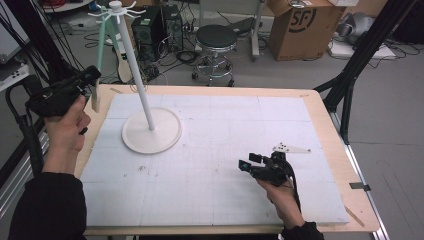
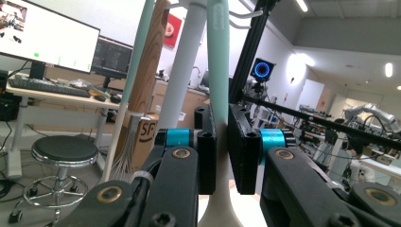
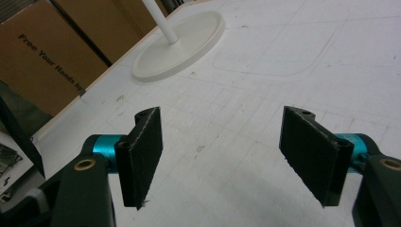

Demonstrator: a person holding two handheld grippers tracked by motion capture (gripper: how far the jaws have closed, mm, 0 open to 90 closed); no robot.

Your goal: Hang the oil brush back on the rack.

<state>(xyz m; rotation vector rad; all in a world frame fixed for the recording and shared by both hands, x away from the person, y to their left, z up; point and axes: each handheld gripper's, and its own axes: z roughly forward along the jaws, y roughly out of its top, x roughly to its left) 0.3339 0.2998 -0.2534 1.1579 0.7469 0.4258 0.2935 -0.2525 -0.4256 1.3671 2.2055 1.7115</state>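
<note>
The left claw (image 1: 94, 75) is pinching the mint-green handle of a long utensil (image 2: 218, 61), holding it up beside the white rack (image 1: 151, 131) at the far left of the desk (image 1: 325, 120). The utensil's top reaches the hooks at the rack's crown, though I cannot tell if it is hooked on. The right claw (image 3: 222, 156) rests spread and empty above the white mat (image 1: 225, 175). Whether hanging or lifting off, the job looks mid-way: the claw's grip is not yet released.

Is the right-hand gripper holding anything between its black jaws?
No, the right gripper has its jaws spread wide with just the white table mat between them.
</note>
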